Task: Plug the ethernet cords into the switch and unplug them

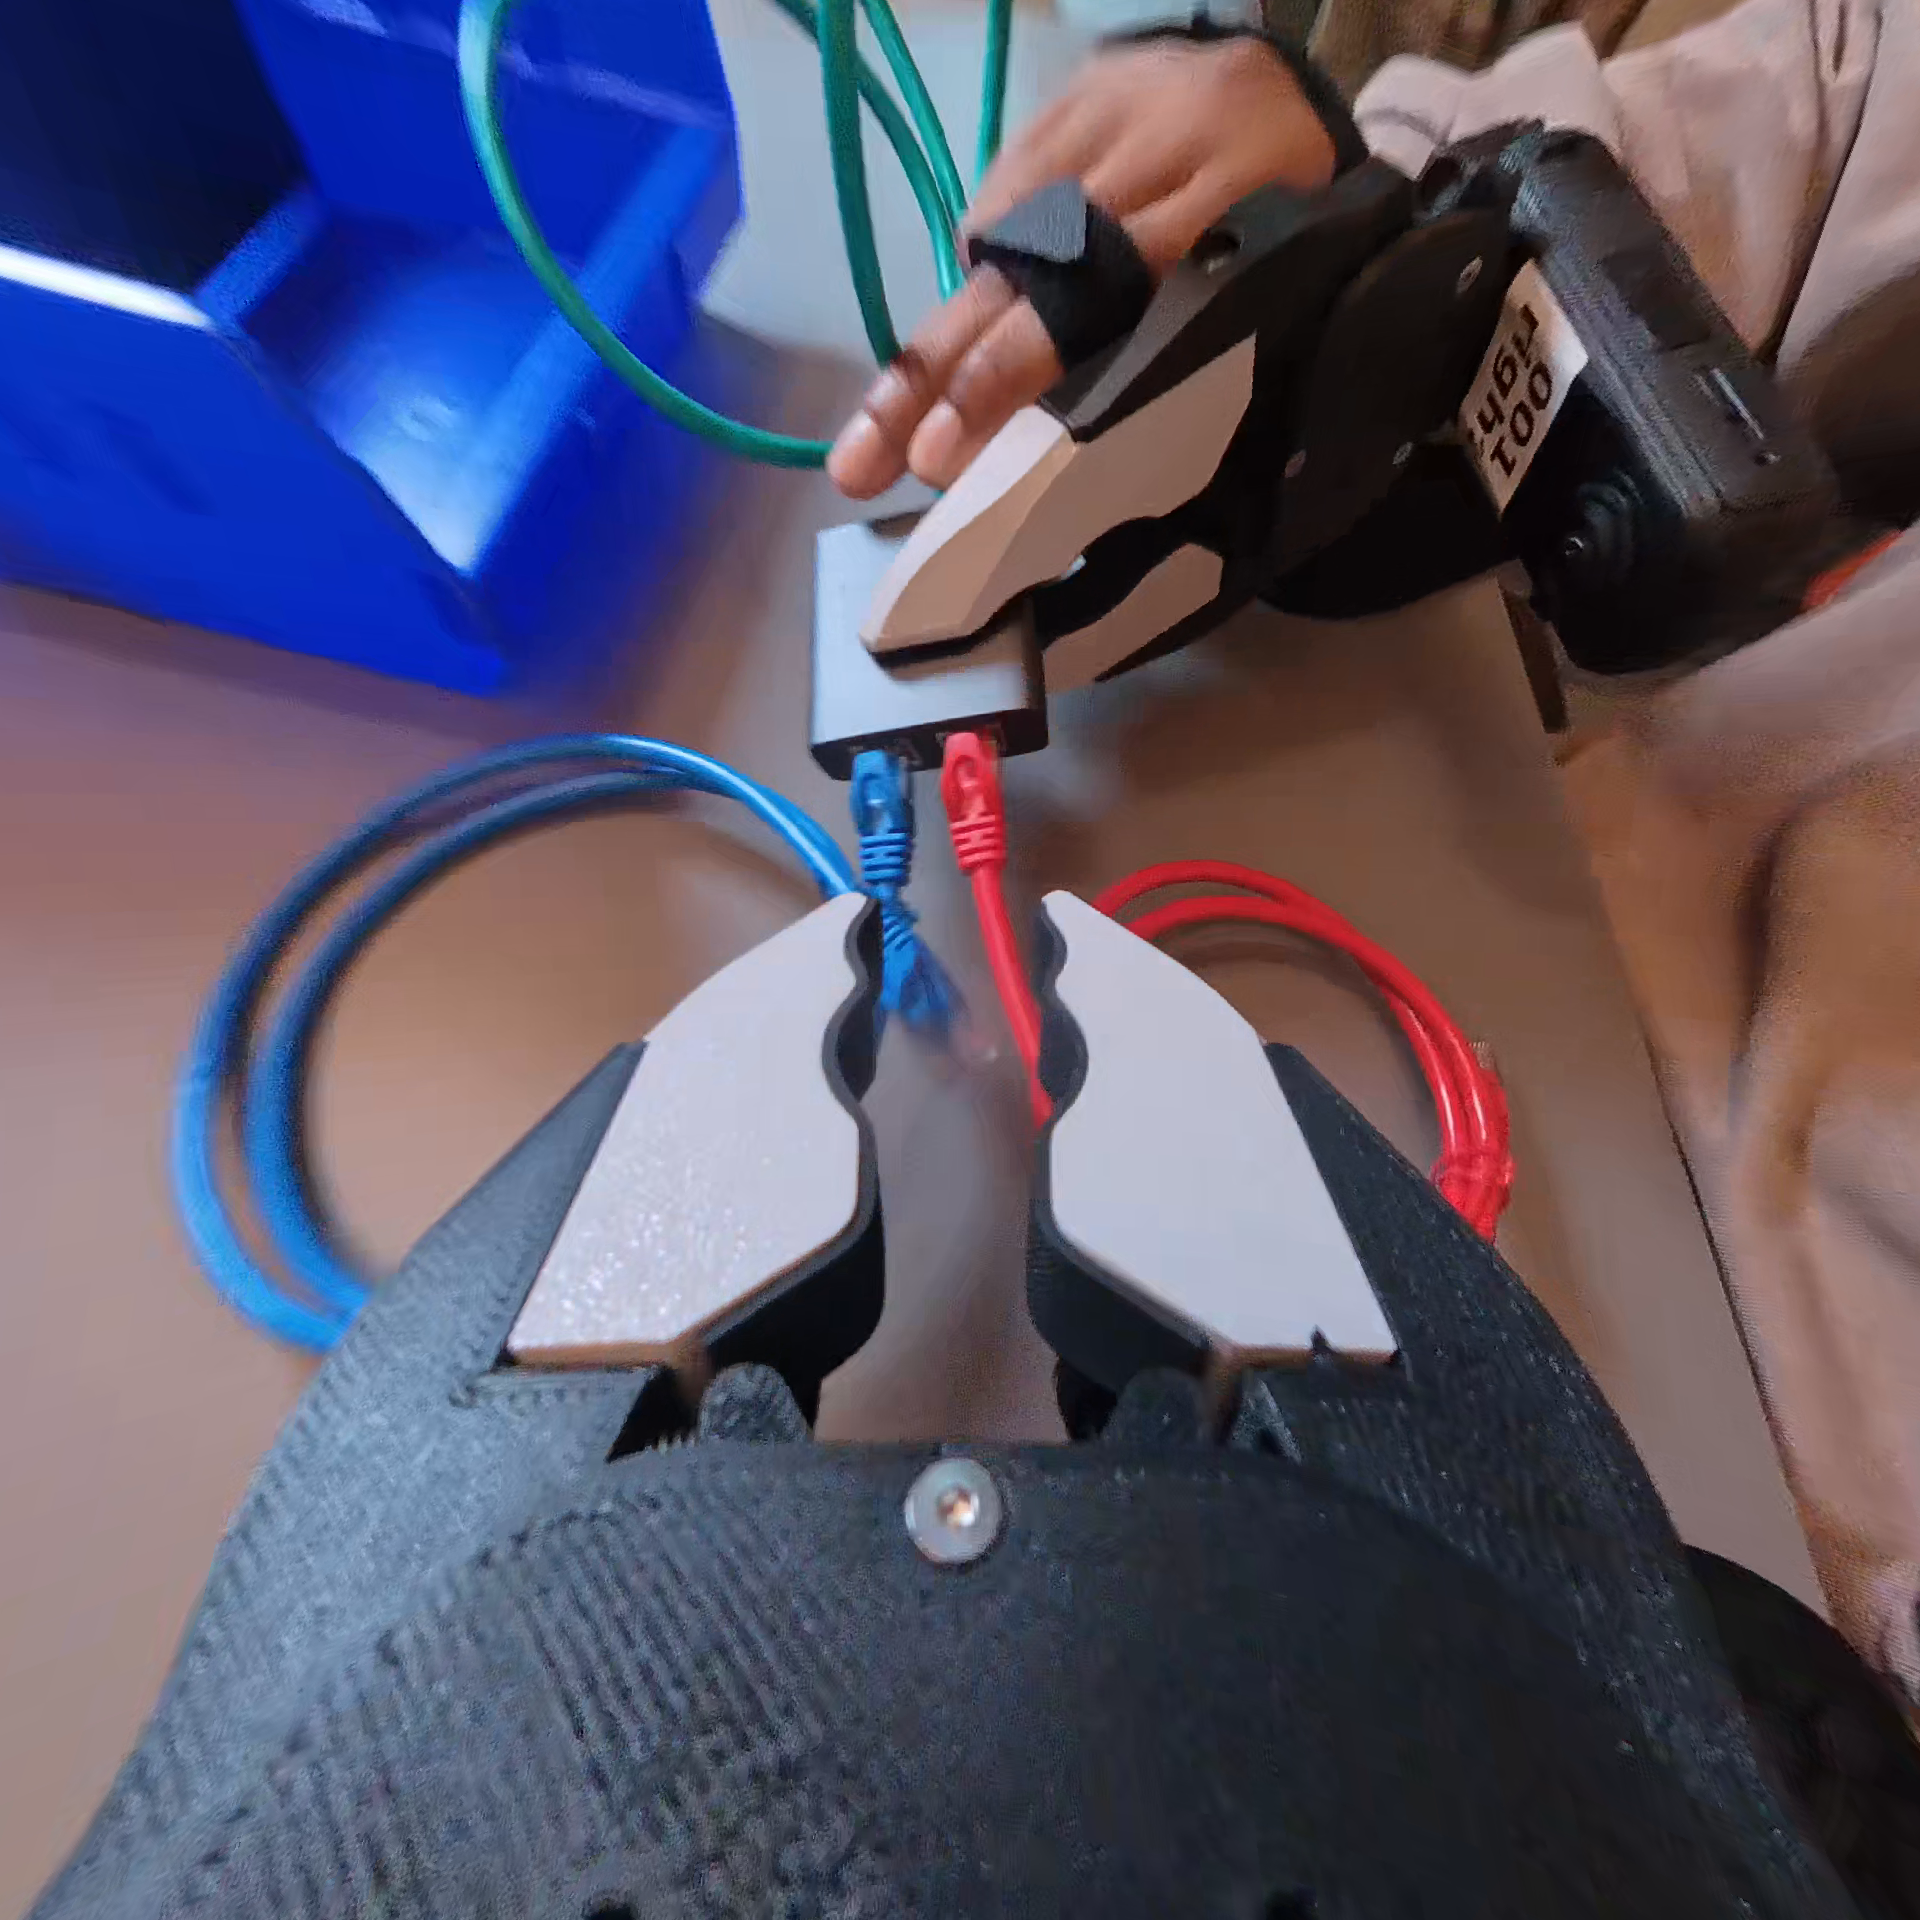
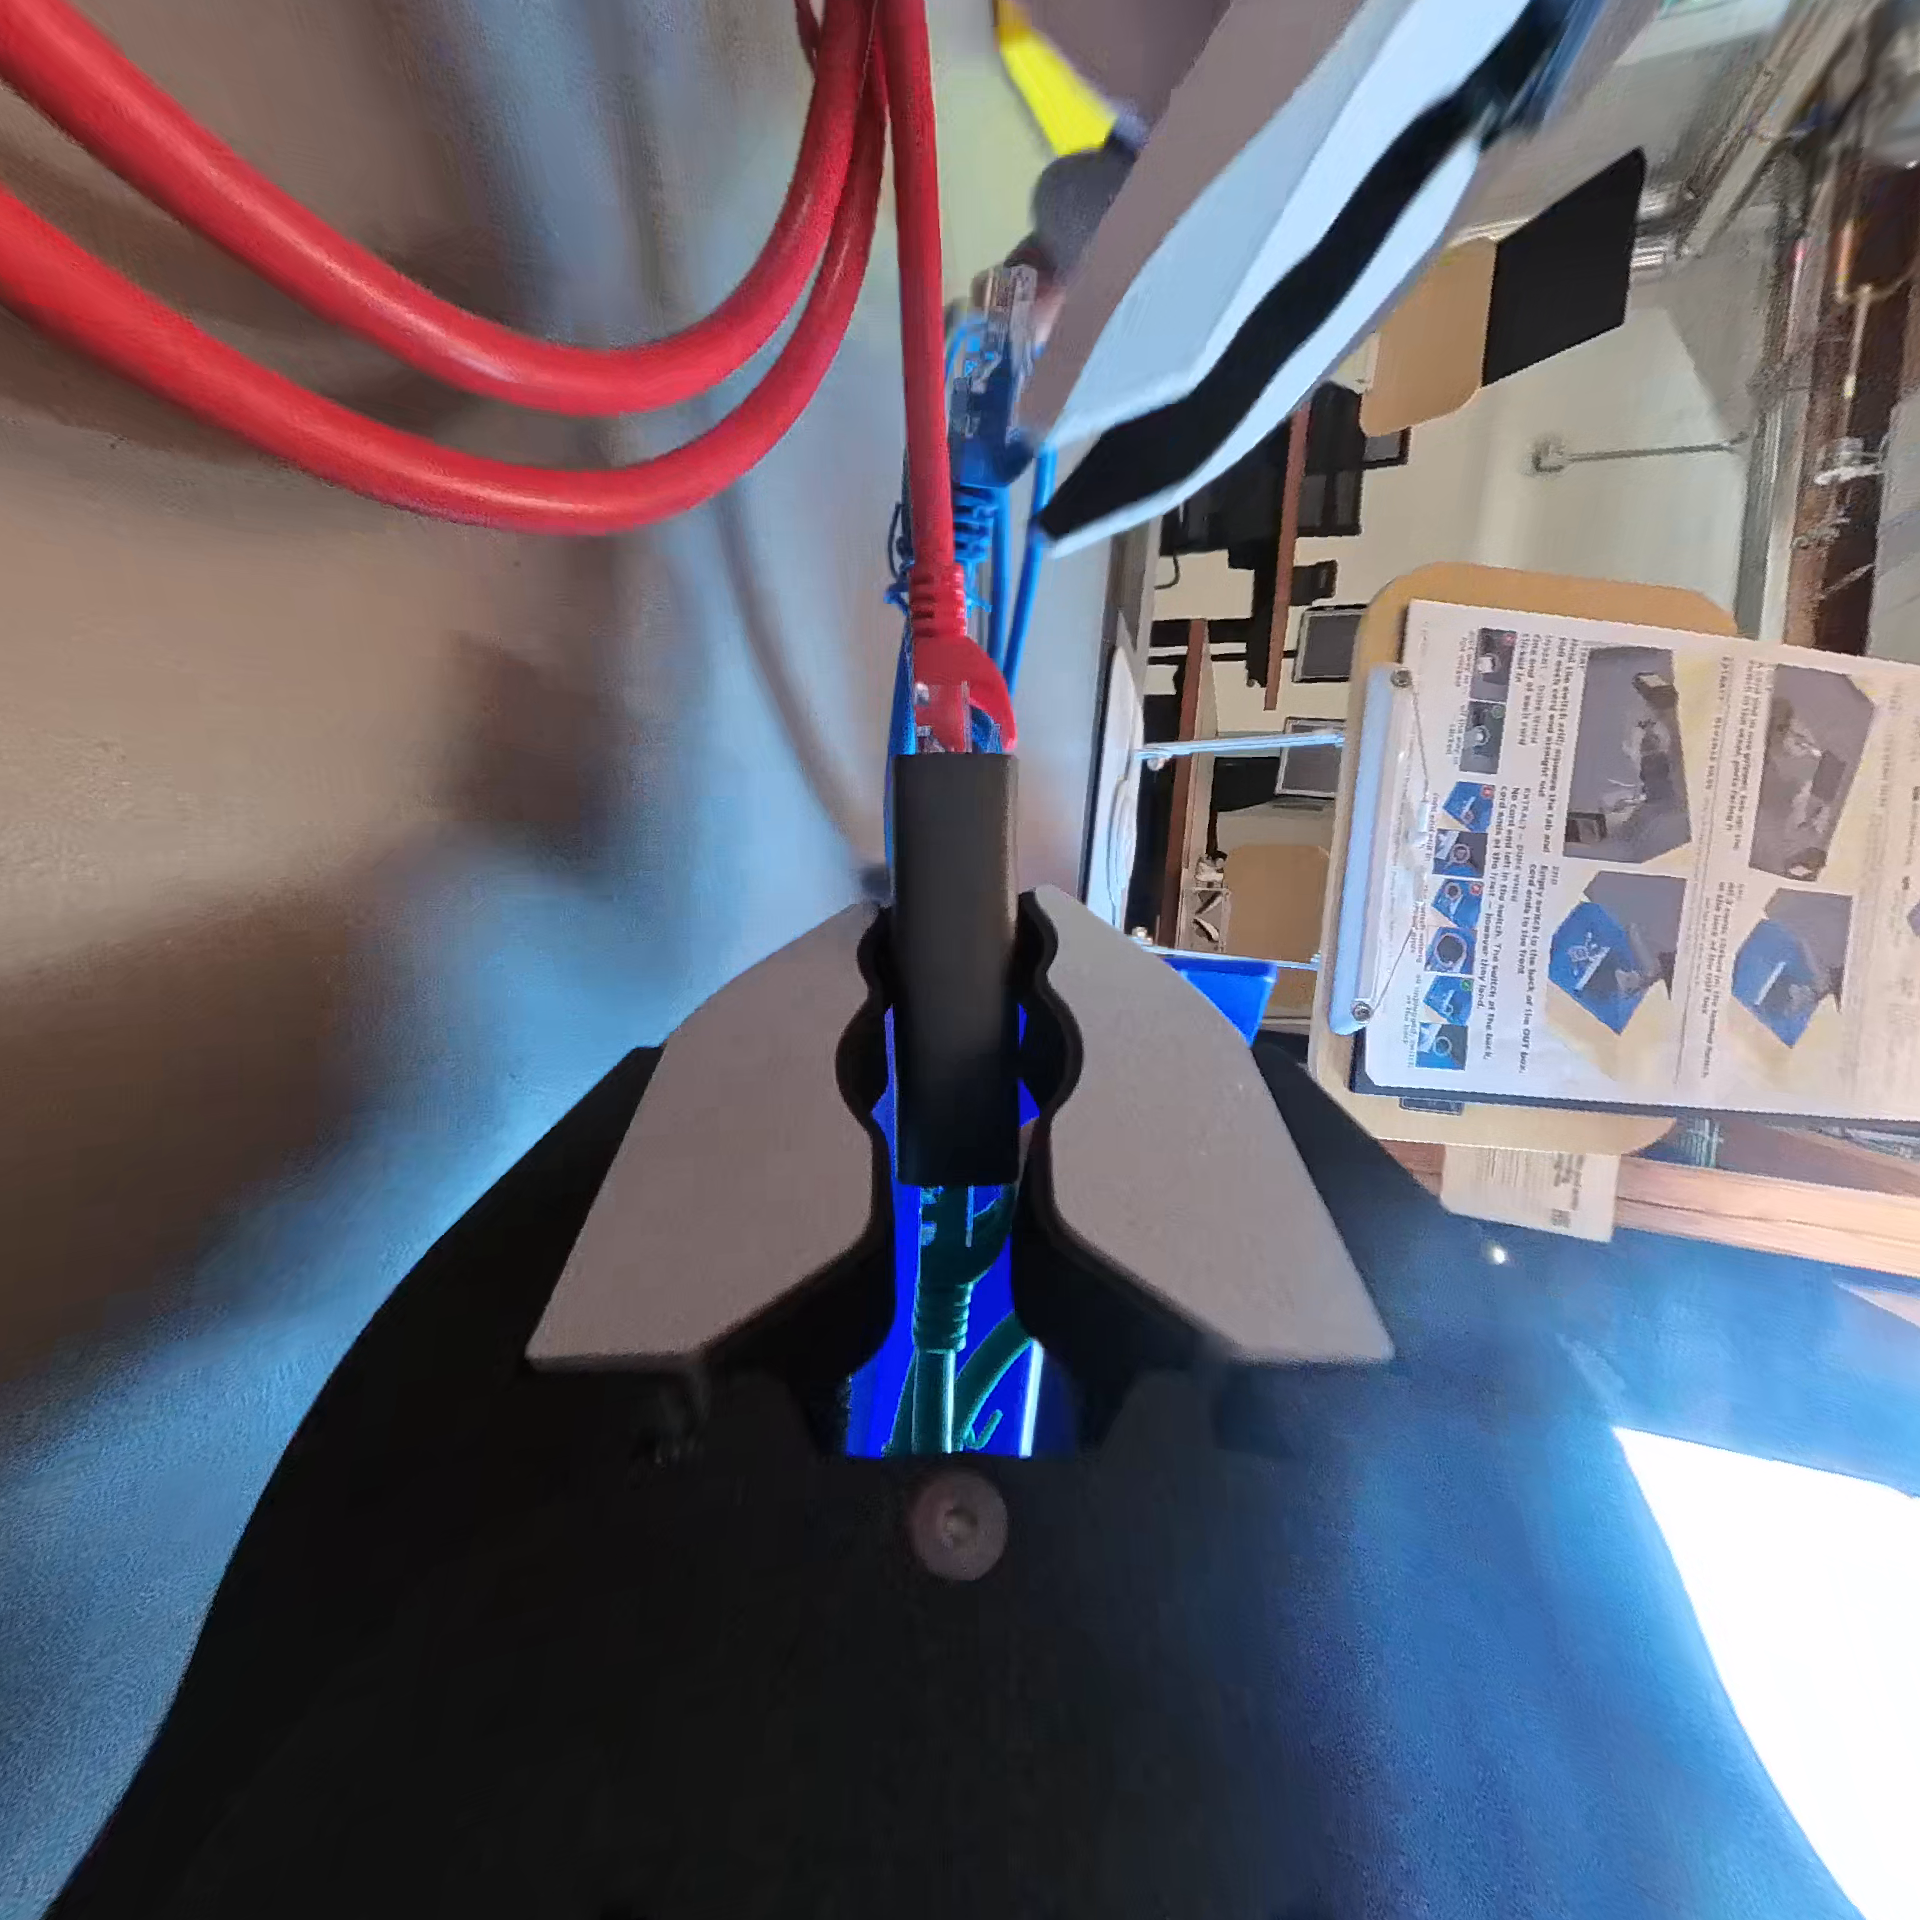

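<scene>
Between R gripper [image 2: 954,920] pads: slim matte-blk switch [image 2: 954,966]

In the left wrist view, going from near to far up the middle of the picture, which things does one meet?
Left gripper → blue plug and red plug side by side → black switch → right gripper clamping it → green cables.

Brown table [image 1: 1299,935] under blue bin [image 1: 343,416], coiled blue cord [image 1: 260,1039], red cord [image 1: 1455,1091].
</scene>
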`<move>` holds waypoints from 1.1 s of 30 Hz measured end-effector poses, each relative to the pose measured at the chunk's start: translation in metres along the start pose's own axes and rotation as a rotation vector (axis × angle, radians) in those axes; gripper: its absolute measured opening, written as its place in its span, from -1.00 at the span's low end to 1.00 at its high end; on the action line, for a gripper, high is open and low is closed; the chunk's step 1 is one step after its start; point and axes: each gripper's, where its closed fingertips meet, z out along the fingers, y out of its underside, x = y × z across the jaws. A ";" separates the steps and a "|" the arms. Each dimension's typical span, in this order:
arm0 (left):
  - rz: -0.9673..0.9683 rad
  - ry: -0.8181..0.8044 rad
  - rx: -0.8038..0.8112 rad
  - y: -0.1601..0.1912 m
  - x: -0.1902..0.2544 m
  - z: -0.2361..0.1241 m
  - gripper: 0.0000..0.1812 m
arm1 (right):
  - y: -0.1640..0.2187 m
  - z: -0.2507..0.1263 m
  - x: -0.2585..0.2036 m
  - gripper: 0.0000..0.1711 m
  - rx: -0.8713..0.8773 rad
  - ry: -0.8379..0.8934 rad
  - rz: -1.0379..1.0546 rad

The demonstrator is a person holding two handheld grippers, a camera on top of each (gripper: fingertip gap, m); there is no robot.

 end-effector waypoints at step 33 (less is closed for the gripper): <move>0.110 -0.401 0.171 0.067 -0.019 -0.071 -0.80 | 0.262 0.118 0.120 -0.70 -1.065 -0.929 0.017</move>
